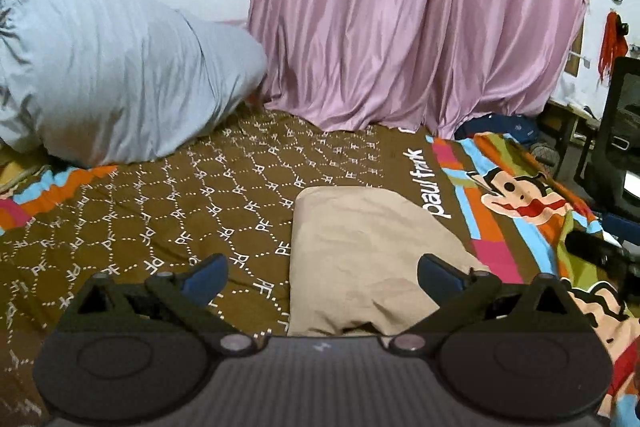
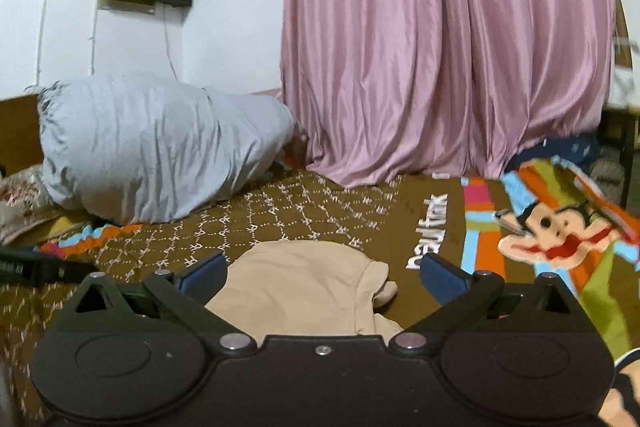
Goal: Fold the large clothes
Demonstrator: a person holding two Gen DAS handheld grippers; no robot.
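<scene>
Across the lower centre of both wrist views lies the task's thing, a beige, soft cotton-like garment (image 1: pixel 360 251) already gathered into a compact folded bundle, resting flat on the brown printed bedspread with white hexagon pattern (image 1: pixel 160 219). Left gripper (image 1: pixel 322 269) has its blue-padded jaws spread wide apart, nothing between the pads; the bundle sits beneath and just beyond the right-hand finger. Right gripper (image 2: pixel 322 269) is likewise spread wide and empty, the bundle showing between and below its fingers without contact that can be confirmed. Upper right of each frame is filled by a pink satin curtain (image 2: pixel 440 47); at middle left sits a pale grey stuffed pillow (image 2: pixel 152 147). Judgement: the garment appears light, limp and non-fragile, liable to sag and unfold if lifted by one point. One loose flap protrudes at the bundle's right side in the right wrist view. Recommended hold: both outer edges of the fold, pinching through all layers together.
</scene>
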